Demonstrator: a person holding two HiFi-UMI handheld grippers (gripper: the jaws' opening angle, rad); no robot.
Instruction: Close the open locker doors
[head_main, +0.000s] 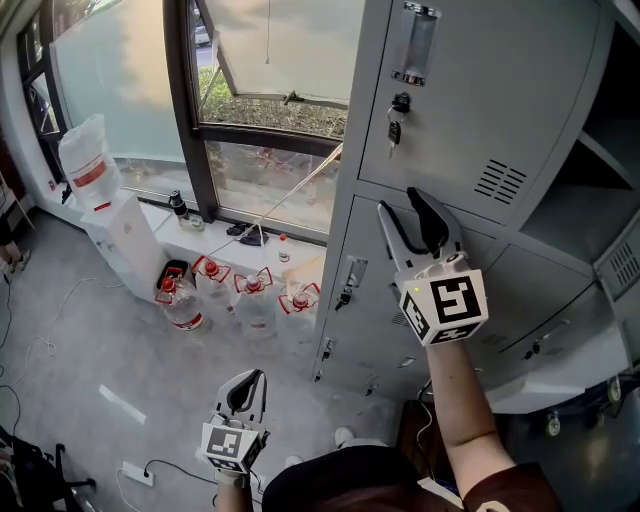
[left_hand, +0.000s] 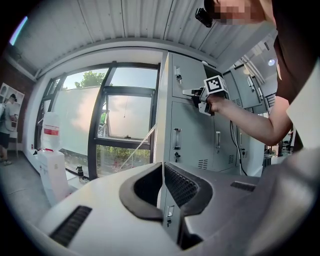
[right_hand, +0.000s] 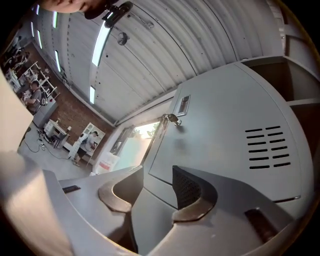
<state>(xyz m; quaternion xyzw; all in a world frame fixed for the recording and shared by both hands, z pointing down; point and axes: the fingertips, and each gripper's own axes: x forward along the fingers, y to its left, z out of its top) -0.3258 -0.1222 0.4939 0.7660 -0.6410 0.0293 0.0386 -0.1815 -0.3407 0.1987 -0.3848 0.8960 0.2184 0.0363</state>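
Note:
A bank of grey lockers (head_main: 370, 300) fills the right of the head view. One upper door (head_main: 470, 90), with keys (head_main: 396, 120) hanging in its lock and vent slots (head_main: 500, 181), stands swung out from its open compartment (head_main: 600, 170). My right gripper (head_main: 402, 203) is raised to that door's lower part, open, with its fingertips at the door face and nothing between them. In the right gripper view the door (right_hand: 225, 130) fills the space ahead of the right gripper (right_hand: 152, 172). My left gripper (head_main: 248, 385) hangs low over the floor, shut and empty, also the left gripper (left_hand: 162, 167) in its own view.
Another door (head_main: 560, 345) hangs open at the lower right. A water dispenser (head_main: 110, 215) and several water bottles (head_main: 245, 295) stand below the window (head_main: 260, 60). Cables and a power strip (head_main: 135, 472) lie on the floor.

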